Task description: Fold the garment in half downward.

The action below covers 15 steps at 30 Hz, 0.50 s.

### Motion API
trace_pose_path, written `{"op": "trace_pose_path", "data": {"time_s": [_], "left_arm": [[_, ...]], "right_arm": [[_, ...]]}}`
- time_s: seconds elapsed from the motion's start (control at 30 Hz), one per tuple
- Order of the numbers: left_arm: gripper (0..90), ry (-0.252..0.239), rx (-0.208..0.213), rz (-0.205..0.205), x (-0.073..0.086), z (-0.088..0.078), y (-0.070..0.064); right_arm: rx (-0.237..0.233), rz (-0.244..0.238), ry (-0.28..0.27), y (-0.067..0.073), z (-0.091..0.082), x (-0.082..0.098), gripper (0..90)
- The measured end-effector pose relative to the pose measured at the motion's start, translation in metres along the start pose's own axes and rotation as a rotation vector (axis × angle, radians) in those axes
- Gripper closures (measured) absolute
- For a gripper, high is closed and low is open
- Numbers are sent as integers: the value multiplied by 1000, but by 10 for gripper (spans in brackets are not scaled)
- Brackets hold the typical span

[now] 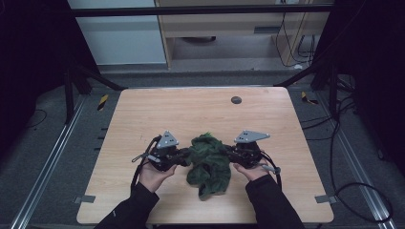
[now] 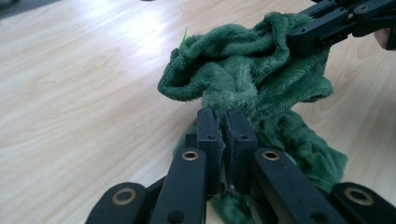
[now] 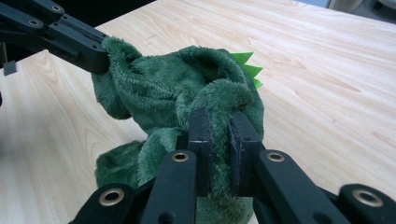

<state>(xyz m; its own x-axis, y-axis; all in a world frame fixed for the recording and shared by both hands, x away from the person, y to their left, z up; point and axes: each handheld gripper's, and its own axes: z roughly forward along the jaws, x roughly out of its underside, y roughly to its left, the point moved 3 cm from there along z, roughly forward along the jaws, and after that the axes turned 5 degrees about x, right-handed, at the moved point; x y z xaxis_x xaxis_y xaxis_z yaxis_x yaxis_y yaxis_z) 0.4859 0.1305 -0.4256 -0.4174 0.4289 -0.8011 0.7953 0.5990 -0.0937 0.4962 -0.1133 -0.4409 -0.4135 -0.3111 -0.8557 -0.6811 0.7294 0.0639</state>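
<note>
A dark green plush cloth (image 1: 208, 162) with small bright green felt spikes (image 3: 246, 65) hangs bunched between my two grippers, its lower part drooping onto the wooden table (image 1: 200, 109). My left gripper (image 1: 184, 155) is shut on the cloth's left edge; in the left gripper view its jaws pinch a fold of the cloth (image 2: 243, 74). My right gripper (image 1: 230, 153) is shut on the right edge, and the right gripper view has green pile squeezed between its jaws (image 3: 219, 126). The other gripper's jaws clamp the far side of the cloth in each gripper view.
A small dark round spot (image 1: 236, 99) lies near the table's far edge. Black frame bars and cables stand around the table. Bare wood stretches behind and to both sides of the cloth.
</note>
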Motion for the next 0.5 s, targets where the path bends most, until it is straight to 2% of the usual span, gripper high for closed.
{"op": "trace_pose_path", "data": {"time_s": [0.5], "left_arm": [[858, 43, 45, 4, 26, -1, -18]], "right_arm": [[-44, 17, 12, 10, -11, 25, 804]]}}
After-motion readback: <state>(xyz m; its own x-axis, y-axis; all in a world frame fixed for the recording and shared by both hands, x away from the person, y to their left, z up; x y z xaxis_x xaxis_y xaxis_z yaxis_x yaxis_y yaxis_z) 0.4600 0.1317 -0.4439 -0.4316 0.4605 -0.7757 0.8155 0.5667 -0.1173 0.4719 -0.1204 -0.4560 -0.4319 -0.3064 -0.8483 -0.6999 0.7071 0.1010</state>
